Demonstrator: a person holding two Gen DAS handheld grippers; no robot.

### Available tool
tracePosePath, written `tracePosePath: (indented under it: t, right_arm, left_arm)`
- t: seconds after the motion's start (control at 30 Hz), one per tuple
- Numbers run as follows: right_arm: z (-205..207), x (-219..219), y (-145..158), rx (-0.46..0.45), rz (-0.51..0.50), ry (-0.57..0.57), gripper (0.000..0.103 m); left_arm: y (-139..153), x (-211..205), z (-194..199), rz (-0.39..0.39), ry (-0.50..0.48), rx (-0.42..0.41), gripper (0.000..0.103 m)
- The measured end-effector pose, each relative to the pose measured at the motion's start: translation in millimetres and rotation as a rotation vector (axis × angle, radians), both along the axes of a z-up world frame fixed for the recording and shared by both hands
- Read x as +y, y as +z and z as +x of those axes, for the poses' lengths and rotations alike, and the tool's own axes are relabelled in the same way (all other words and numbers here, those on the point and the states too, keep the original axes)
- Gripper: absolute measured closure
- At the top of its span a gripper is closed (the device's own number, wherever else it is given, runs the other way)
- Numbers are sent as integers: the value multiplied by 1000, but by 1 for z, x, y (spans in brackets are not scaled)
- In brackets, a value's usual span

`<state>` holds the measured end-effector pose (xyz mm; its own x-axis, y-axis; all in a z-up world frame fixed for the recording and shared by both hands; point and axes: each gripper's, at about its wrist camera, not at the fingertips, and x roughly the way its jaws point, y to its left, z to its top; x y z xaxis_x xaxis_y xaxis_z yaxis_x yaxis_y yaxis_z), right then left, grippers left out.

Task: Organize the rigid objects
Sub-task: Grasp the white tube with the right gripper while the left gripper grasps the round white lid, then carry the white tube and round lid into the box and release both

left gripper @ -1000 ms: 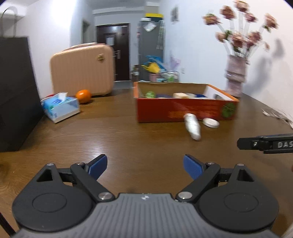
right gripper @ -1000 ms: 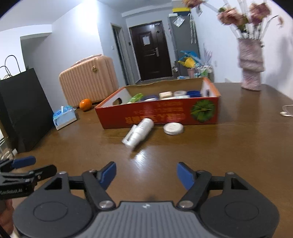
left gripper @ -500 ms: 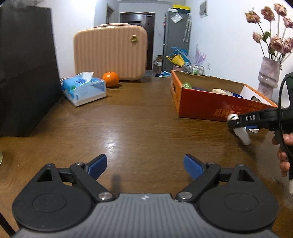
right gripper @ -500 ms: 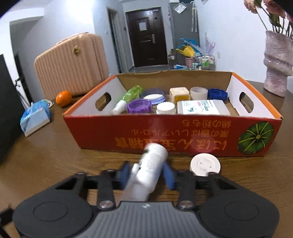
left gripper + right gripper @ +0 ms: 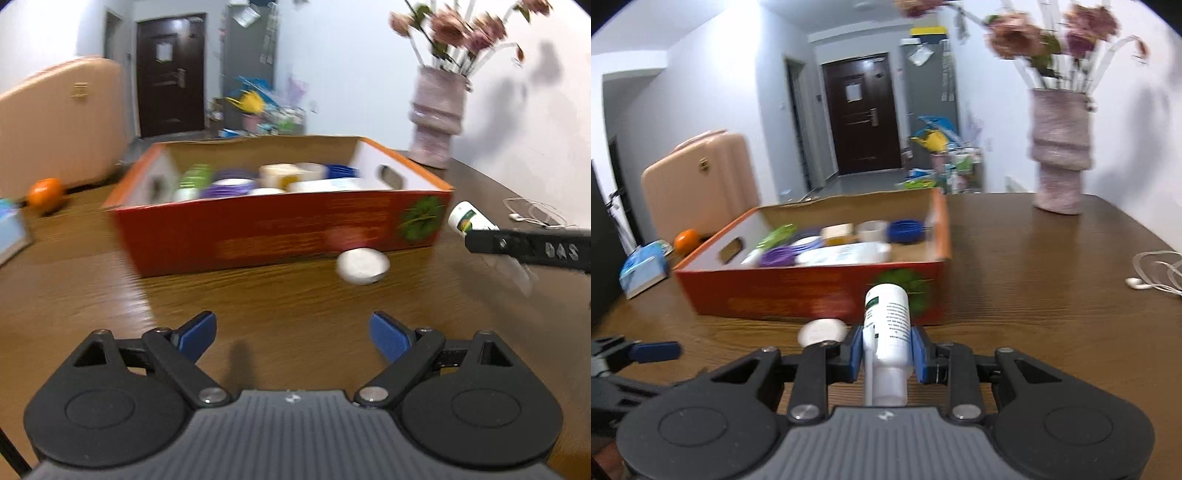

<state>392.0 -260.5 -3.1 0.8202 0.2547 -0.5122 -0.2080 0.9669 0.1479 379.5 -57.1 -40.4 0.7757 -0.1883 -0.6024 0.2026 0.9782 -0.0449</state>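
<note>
My right gripper [image 5: 888, 350] is shut on a white bottle [image 5: 888, 317], which points forward, clear of the table, in front of the right end of the red cardboard box [image 5: 798, 295]. In the left wrist view the bottle [image 5: 471, 219] sticks out past the right gripper's black finger [image 5: 524, 249]. A white round lid [image 5: 362, 266] lies on the table against the box's front wall [image 5: 277, 229]. My left gripper [image 5: 293, 328] is open, its jaws closing slightly with nothing between them, a short way before the lid. Several jars and lids lie in the box.
A pink vase [image 5: 1060, 155] with flowers stands at the back right. White earphones [image 5: 1156, 273] lie at the right edge. An orange [image 5: 44, 192], a tissue pack [image 5: 642, 271] and a peach suitcase [image 5: 698, 184] sit left of the box.
My right gripper closed on the white bottle and lifted it off the table, shifting to the box's right end. My left gripper swung toward the box, bringing the white lid ahead of it.
</note>
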Motion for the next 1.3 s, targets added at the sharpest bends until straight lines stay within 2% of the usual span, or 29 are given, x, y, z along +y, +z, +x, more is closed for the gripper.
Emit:
tracePosePath:
  t: [0.13, 0.23, 0.3, 0.43, 0.77, 1.1, 1.2, 1.3]
  right_arm:
    - [2, -40, -4, 0, 19, -38, 76]
    - [6, -56, -10, 7, 44, -35, 76]
    - [10, -62, -14, 7, 49, -30, 76]
    - [18, -64, -18, 1, 68, -1, 76]
    - [23, -54, -27, 17, 79, 32, 76]
    - [-28, -25, -26, 41, 76, 56, 76]
    - [-50, -7, -25, 42, 70, 91, 76]
    - [-70, 9, -26, 36, 68, 116, 76]
  left_arm:
    - [-10, -43, 36, -9, -8, 12, 15]
    - [-20, -63, 58, 10, 19, 50, 31]
    - [-21, -69, 63, 20, 27, 27, 34]
    - [-24, -73, 65, 52, 46, -6, 63]
    - [-21, -69, 56, 46, 41, -5, 63]
    - [-14, -31, -36, -41, 27, -38, 63]
    - [-16, -21, -61, -31, 25, -14, 63]
    - [-12, -10, -87, -17, 22, -31, 63]
